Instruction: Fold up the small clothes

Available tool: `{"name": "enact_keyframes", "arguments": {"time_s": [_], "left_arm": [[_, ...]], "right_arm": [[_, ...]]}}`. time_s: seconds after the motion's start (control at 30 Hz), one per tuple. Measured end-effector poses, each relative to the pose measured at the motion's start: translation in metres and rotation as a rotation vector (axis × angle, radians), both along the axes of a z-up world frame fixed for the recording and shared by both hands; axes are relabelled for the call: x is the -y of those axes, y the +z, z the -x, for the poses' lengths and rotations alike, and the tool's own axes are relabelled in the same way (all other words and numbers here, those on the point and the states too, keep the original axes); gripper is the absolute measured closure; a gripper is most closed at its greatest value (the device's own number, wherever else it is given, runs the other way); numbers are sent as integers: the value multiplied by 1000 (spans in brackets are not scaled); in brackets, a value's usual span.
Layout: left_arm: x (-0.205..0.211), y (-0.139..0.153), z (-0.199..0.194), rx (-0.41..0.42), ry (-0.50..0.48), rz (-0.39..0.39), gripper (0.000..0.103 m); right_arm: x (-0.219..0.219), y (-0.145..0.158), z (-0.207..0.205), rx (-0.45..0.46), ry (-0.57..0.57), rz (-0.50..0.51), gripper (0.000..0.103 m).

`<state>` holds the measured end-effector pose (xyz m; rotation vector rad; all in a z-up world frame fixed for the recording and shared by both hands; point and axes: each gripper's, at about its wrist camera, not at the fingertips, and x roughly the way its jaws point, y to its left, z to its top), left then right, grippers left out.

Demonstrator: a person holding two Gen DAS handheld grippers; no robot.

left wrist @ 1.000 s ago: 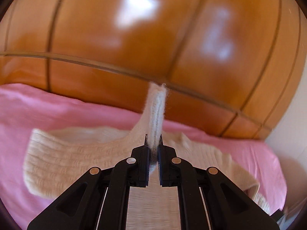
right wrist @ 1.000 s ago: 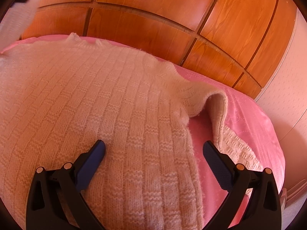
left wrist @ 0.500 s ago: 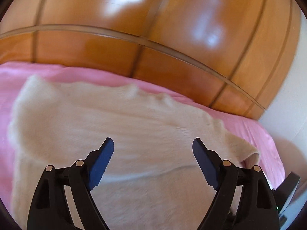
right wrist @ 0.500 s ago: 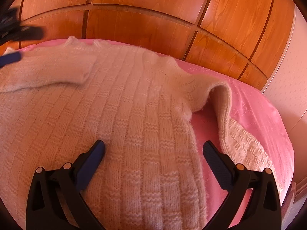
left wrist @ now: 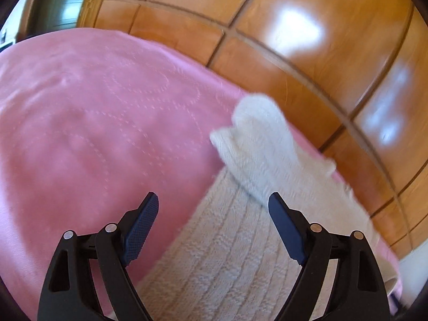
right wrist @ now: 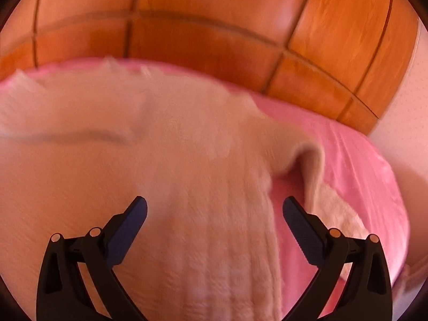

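Garment: cream ribbed-knit sweater (left wrist: 235,254) lies flat on pink quilted bedspread (left wrist: 93,123), one sleeve folded across.
Handling: likely soft, light, stretchy; pinch cuff or hem.
Left gripper (left wrist: 213,230): released, empty.
Right gripper (right wrist: 214,234): released, empty.

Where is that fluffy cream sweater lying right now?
The cream sweater lies spread on the pink bedspread, in front of the wooden headboard. In the left wrist view it fills the lower right; in the right wrist view, the left and middle.
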<state>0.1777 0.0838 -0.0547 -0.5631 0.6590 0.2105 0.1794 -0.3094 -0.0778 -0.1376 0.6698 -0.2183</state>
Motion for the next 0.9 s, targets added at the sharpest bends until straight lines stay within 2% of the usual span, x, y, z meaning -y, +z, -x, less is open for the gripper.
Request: {"name": "enact_keyframes", "arguments": {"time_s": [0.07,0.13,0.17,0.2,0.23,0.37,0.43,0.47,0.5,0.6,0.67,0.73,0.83,0.9], "left_arm": [[4,-3,-9,-56,-13,-13,20],[1,-2,-10,-66,-25,-1,16],[0,-4,-11,-63,-33,11,14],[-2,-4,-10,-52,-39,28,13],[-1,-6,-11,-46,-41,36,12],[-3,-6,-7,-16,-51,65,10],[0,-6,-10,-13,-55,64,8],[0,-7,-10,-7,-59,69,7],[0,-6,-11,-4,-61,71,7],[0,-6,-10,1,-63,74,6],[-1,-6,-10,4,-63,78,6],[-1,-7,-12,4,-66,78,5],[0,-7,-14,1,-72,74,4],[1,-7,-16,-5,-72,69,4]], "right_arm": [[-9,17,-8,41,70,-83,2],[-14,23,-25,6,123,-188,15],[-15,23,-37,-21,139,-249,37],[-14,22,-48,-46,149,-310,52],[-11,17,-64,-80,143,-391,56],[0,-3,-102,-150,67,-537,56],[0,-5,-109,-139,70,-578,69],[-4,-4,-113,-137,103,-588,88],[-8,-3,-117,-145,130,-594,94],[-20,11,-123,-110,213,-549,96],[-21,34,-119,1,186,-440,97],[-10,44,-119,74,120,-421,101],[10,34,-130,85,8,-373,102],[12,12,-138,34,9,-342,102]]}}
